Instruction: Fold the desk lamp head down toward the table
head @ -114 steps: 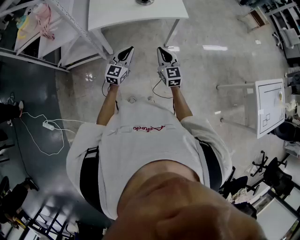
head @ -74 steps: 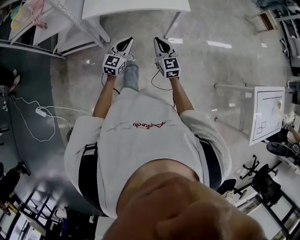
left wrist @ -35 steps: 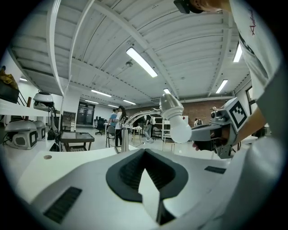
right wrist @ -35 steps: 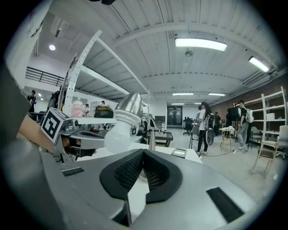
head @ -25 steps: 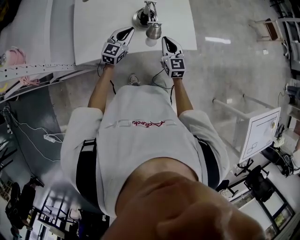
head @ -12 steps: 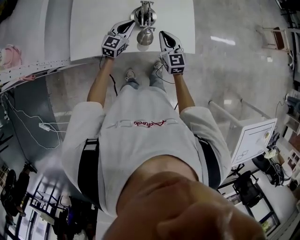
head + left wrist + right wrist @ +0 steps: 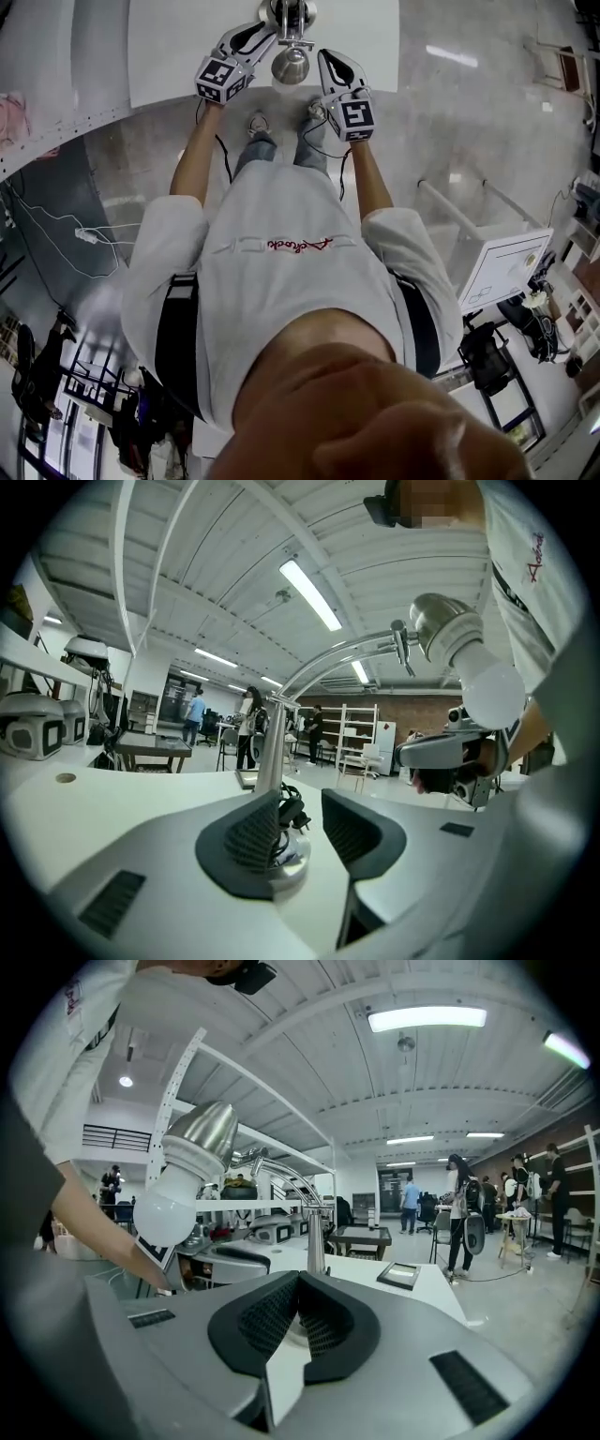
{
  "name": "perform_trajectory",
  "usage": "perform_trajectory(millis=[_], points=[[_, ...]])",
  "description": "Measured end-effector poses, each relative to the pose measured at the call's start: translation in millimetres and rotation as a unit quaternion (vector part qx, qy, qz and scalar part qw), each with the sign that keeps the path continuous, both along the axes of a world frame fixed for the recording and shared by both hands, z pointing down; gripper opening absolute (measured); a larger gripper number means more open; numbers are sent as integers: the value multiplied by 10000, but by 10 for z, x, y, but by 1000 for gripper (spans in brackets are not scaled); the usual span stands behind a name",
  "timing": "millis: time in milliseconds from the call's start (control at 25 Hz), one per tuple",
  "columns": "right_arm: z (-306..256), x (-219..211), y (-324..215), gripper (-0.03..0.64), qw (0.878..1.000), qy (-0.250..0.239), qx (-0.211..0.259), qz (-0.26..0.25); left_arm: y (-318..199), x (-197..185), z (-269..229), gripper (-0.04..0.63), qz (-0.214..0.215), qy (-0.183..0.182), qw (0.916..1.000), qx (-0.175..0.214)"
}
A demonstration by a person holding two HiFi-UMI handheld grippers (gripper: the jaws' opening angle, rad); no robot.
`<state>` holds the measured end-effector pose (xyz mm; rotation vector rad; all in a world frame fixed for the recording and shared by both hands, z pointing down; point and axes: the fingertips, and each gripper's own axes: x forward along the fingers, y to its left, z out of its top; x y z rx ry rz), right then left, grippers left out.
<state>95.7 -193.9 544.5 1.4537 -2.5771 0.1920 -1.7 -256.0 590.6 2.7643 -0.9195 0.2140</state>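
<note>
A chrome desk lamp stands on the white table (image 7: 178,47), its head (image 7: 291,64) with a white bulb hanging over the near edge. In the left gripper view the lamp head (image 7: 450,635) sits high at the right, on a curved arm above the pole (image 7: 270,752). My left gripper (image 7: 265,31) is left of the lamp. Its jaws are opening, and the lamp's base (image 7: 286,850) shows through the gap beyond them, untouched. My right gripper (image 7: 324,56) is shut and empty, right of the head. In the right gripper view the lamp head (image 7: 202,1147) hangs at upper left.
A white cabinet (image 7: 506,267) stands on the floor to the right, and a cable with a plug strip (image 7: 75,234) lies to the left. A small flat tablet-like thing (image 7: 405,1274) lies on the table. Several people (image 7: 459,1208) stand among tables and shelves far off.
The person has walked up to the white table. Both grippers have come forward to either side of the lamp head, and the left jaws have parted.
</note>
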Motion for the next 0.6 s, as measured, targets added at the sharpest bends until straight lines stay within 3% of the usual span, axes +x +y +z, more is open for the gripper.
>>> perform_trajectory(millis=[160,600], points=[[50,14,67,29,10000,-18,-69,-47,-37,32,53,192,46,157,9998,-78],[73,-42,-7,29,9997,-47,-157,-201,-173,114,-12,195,67,117,9999,-20]])
